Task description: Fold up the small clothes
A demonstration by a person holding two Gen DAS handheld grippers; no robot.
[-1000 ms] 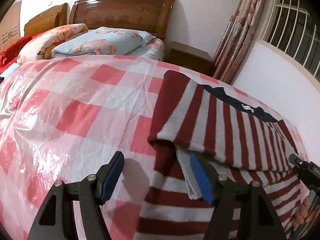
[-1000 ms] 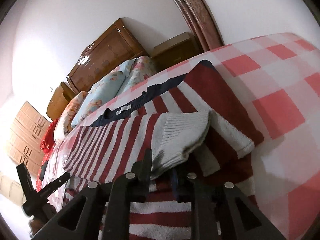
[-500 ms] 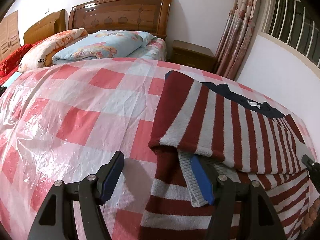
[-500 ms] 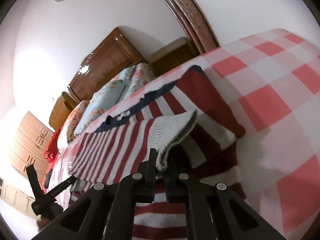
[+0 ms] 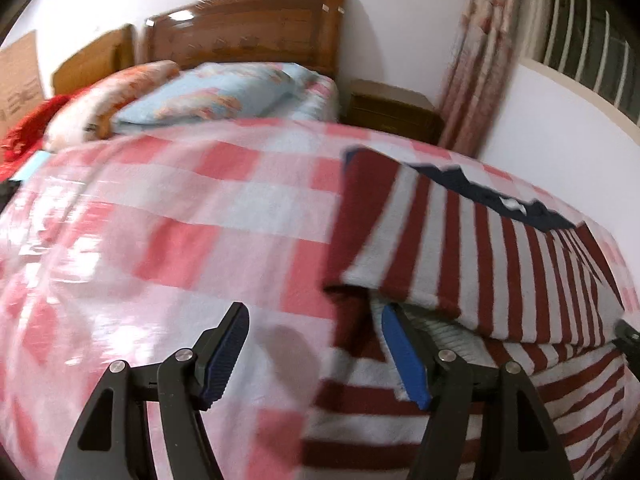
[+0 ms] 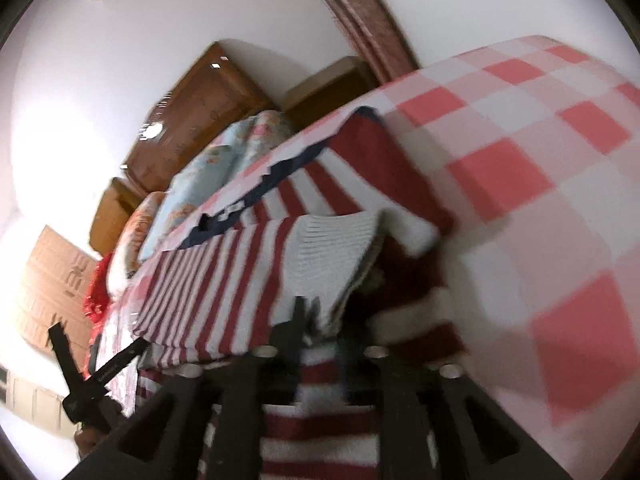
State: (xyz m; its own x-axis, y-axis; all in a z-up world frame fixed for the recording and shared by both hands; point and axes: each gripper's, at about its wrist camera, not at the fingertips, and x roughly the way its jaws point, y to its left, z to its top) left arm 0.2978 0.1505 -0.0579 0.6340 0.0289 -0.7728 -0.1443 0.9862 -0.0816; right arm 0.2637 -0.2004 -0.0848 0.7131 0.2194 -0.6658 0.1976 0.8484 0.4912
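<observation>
Checked pink bedding (image 5: pixel 168 216) is carrying one striped sweater (image 5: pixel 480 248), lying at its right side near the wall. You are holding your left gripper (image 5: pixel 316 356) with fingers apart, nothing between them. Your right gripper (image 6: pixel 320 320) is clamping the sweater's pale cuff (image 6: pixel 332 256), shown clearly only in the right view. Two pillows (image 5: pixel 216 92) are sitting by the headboard (image 5: pixel 248 36).

One striped sweater (image 5: pixel 480 248) on the bed. One checked plastic cover (image 5: pixel 160 220). Two wooden headboards (image 5: pixel 248 28). Two pillows (image 5: pixel 208 96) counted. One bedside cabinet (image 5: pixel 392 110). One curtain (image 5: pixel 476 60). Two grippers: left gripper (image 5: pixel 316 352), right gripper (image 6: pixel 320 344).
</observation>
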